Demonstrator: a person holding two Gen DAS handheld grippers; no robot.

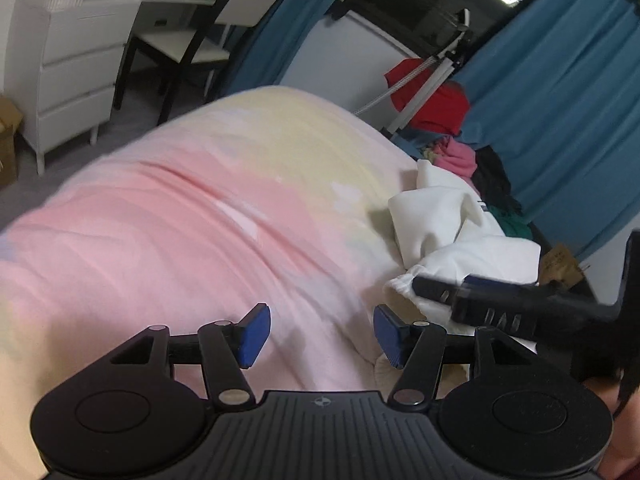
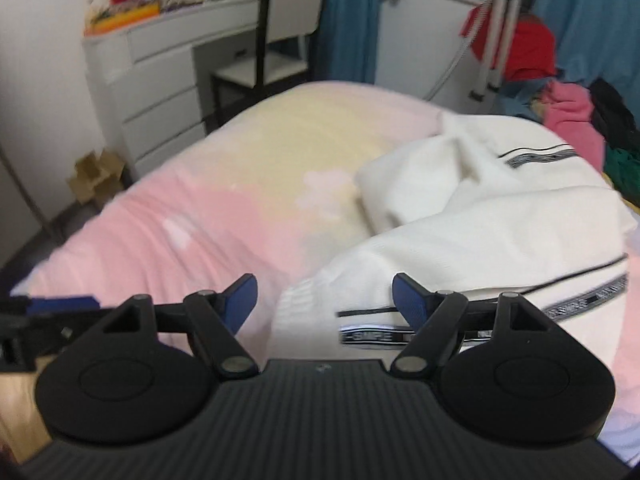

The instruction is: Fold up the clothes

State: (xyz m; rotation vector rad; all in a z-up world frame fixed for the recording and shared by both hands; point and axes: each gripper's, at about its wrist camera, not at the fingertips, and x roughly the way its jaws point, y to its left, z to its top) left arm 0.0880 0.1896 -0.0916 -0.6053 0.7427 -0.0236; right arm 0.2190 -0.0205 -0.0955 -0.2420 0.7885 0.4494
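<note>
- the white garment (image 2: 492, 216) lies crumpled on the bed (image 2: 224, 216), on the side toward the blue curtain (image 2: 592, 8); it is not spread flat.
- its cloth is thick and cream-white, bunched into several soft rolls and folds that overlap one another.
- black stripes and a grey-and-black printed band run across it; one band shows near its upper fold, another along the lower edge closest to the right tool (image 2: 324, 304). the lettering on the bands is too blurred to read.
- in the left wrist view the same garment (image 1: 452, 220) shows a gathered, ribbed edge at the end nearest the tools.
- the right tool hangs over the garment's near edge with its blue pads (image 2: 408, 300) spread wide and nothing between them.
- the left tool (image 1: 320, 336) hovers over the bare pink and yellow bed cover, just beside the garment, its blue pads (image 1: 254, 336) also wide apart and holding nothing.
- beyond the garment, against the curtain, sits a heap of other clothes (image 2: 572, 112) in pink, red, black and green.
- past the far end of the bed stand a white chest of drawers (image 2: 160, 92) and a chair (image 2: 276, 40).
</note>
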